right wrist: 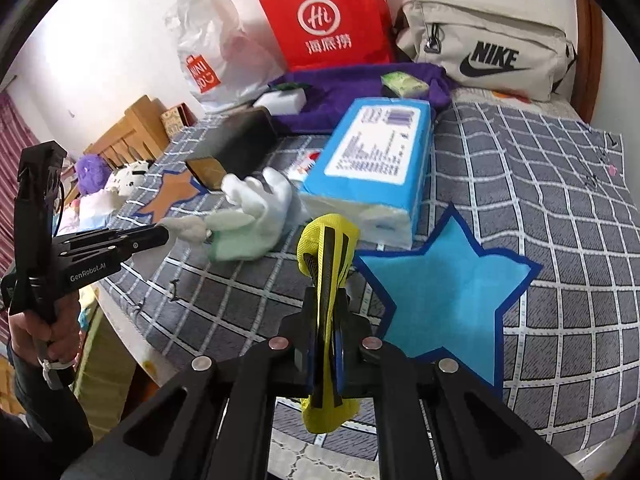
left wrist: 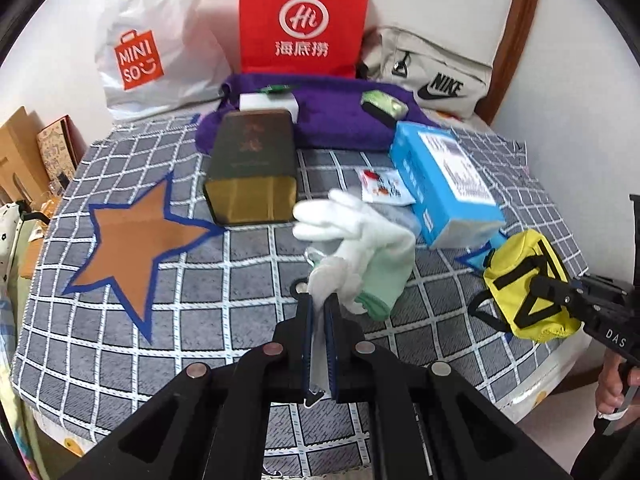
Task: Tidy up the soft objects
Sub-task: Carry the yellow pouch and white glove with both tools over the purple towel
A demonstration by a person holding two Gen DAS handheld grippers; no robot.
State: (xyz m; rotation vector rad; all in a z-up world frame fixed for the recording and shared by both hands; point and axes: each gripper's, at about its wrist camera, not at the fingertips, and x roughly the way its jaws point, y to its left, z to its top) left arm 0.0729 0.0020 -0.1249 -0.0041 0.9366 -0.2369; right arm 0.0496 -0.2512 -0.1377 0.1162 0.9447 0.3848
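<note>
My left gripper [left wrist: 319,300] is shut on a white glove with a pale green cuff [left wrist: 360,240] and holds it above the checked bed cover; the glove also shows in the right wrist view [right wrist: 256,216]. My right gripper [right wrist: 325,304] is shut on a small yellow mesh pouch with black straps [right wrist: 326,248], seen at the right of the left wrist view [left wrist: 528,288]. An orange star patch [left wrist: 136,236] lies left of the glove. A blue star patch [right wrist: 448,292] lies just right of the pouch.
A dark tin box [left wrist: 252,168], a blue tissue pack [left wrist: 444,184], a small sachet [left wrist: 384,186] and a purple towel [left wrist: 332,116] lie on the bed. A Miniso bag [left wrist: 148,48], a red paper bag [left wrist: 304,20] and a Nike bag [left wrist: 436,68] stand at the back.
</note>
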